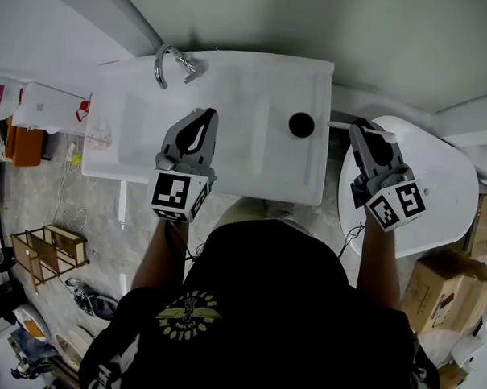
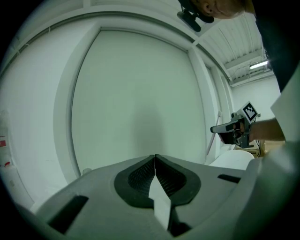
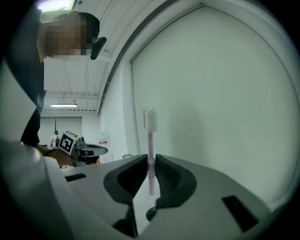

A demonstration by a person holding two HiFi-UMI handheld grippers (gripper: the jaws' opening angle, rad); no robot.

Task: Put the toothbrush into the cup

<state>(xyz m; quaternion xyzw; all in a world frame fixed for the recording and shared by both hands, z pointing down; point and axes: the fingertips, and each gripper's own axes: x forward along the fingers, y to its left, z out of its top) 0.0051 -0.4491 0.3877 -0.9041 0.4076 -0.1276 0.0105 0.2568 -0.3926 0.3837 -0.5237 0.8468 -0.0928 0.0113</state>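
Observation:
A black cup stands on the right part of the white washbasin top. Just right of the cup, my right gripper is shut on a white-and-pink toothbrush, whose handle end points toward the cup. In the right gripper view the toothbrush stands upright between the jaws of my right gripper, bristles at the top. My left gripper hovers over the basin, left of the cup. It is shut, and in the left gripper view nothing is between the jaws of my left gripper.
A chrome tap sits at the basin's back left. A white rounded fixture stands right of the washbasin, with cardboard boxes beside it. A wooden rack and shoes lie on the floor at the left. A pale wall fills both gripper views.

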